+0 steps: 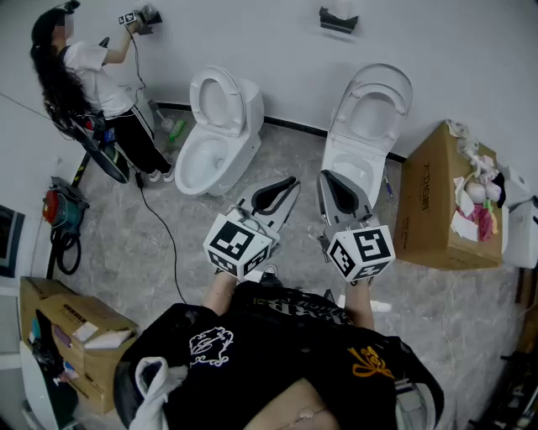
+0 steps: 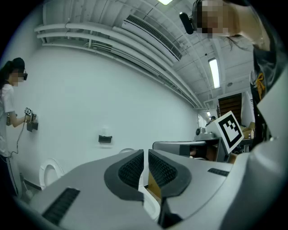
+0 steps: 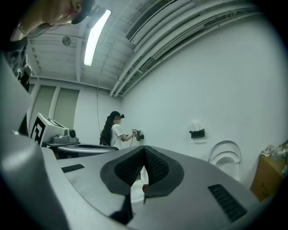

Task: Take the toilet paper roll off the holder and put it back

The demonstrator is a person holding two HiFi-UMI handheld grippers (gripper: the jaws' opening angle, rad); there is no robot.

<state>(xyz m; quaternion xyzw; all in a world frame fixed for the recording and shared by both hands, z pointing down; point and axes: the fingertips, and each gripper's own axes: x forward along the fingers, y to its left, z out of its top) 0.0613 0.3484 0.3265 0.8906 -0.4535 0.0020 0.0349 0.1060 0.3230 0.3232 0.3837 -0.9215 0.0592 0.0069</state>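
A black wall holder [image 1: 338,20] carries a white toilet paper roll [image 1: 339,9] high on the far wall, above the right toilet. Both grippers are held low in front of my body, far short of the wall. The left gripper [image 1: 284,188] points up toward the toilets, its ribbed pads [image 2: 133,169] almost touching with nothing between them. The right gripper [image 1: 330,181] is shut and empty, its pads [image 3: 155,166] meeting at the tip. The holder [image 2: 105,139] looks small and distant in the left gripper view, and the holder [image 3: 197,133] is just as far in the right gripper view.
Two white toilets [image 1: 217,126] [image 1: 366,126] stand against the wall with lids raised. A cardboard box [image 1: 439,201] with rags sits at the right, more boxes [image 1: 71,332] at the lower left. Another person [image 1: 92,80] works at a second holder [image 1: 145,18]; a cable [image 1: 164,235] trails on the floor.
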